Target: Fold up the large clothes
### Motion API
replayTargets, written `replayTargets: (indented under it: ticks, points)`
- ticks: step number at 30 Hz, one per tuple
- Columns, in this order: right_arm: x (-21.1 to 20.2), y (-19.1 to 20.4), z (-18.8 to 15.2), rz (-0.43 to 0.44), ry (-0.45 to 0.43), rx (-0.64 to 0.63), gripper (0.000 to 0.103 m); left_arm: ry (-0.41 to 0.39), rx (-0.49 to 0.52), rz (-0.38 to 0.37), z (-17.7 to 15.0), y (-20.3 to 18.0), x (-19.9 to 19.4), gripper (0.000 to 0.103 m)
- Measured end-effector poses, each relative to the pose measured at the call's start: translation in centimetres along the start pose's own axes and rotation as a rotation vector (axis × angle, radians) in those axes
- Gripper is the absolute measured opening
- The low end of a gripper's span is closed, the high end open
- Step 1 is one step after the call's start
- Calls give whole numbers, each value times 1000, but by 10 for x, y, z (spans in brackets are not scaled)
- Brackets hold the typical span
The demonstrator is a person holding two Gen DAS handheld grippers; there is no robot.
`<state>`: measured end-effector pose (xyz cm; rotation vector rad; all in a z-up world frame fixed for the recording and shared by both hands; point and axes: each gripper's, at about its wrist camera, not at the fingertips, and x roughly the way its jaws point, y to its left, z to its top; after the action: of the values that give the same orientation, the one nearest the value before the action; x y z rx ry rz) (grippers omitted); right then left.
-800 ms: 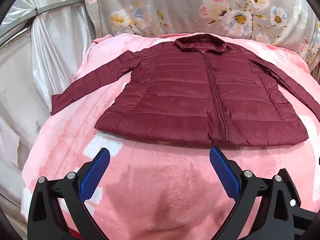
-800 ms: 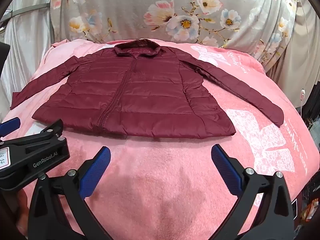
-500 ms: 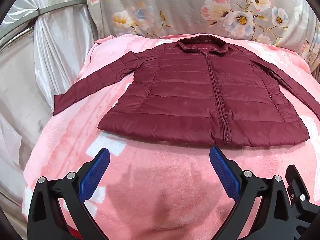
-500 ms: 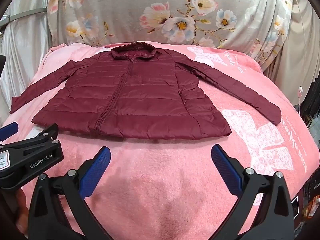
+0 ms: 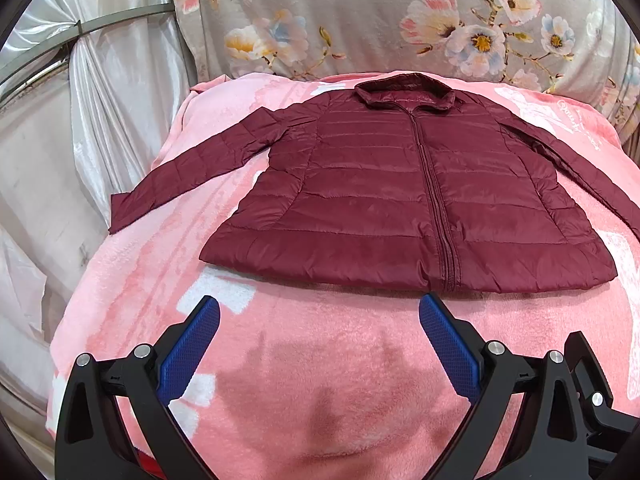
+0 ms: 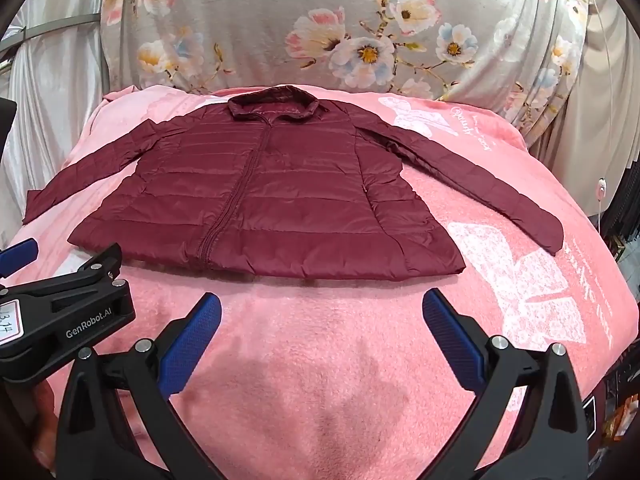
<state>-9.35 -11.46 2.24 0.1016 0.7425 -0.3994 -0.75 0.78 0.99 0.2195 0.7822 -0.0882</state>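
At 9 o'clock of the pink blanket (image 5: 320,360), the left sleeve (image 5: 192,176) of the jacket (image 5: 400,200) is seen stretched out toward the blanket's edge, with its cuff near the drop. The jacket is laid flat, front up and zipped, in the middle of the blanket, collar (image 5: 404,90) at 12 o'clock and hem (image 5: 360,256) at 6 o'clock. The left gripper (image 5: 319,322) is held wide, with nothing between its fingers, just short of the hem. The right gripper (image 6: 321,320) is likewise spread wide and unloaded, at 6 o'clock of the hem. The right sleeve (image 6: 480,184) is seen running out toward 4 o'clock in the right wrist view. No fold has yet been made. The quilted shell is judged to be light, soft and puffy, with a slick, shiny face that is likely to slide in the fingers and spring back after creasing. A hold is best taken at a cuff or at a hem corner, where the layers are thin and stitched, so that each sleeve can be laid across the body first.
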Motion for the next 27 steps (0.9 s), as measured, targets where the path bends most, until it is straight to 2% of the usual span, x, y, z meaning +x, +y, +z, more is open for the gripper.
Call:
replayTargets:
  ticks: [27]
  points:
    - [0,1,-1,-11,-9,-7,98,-4,-1,4,2,4,-1,97]
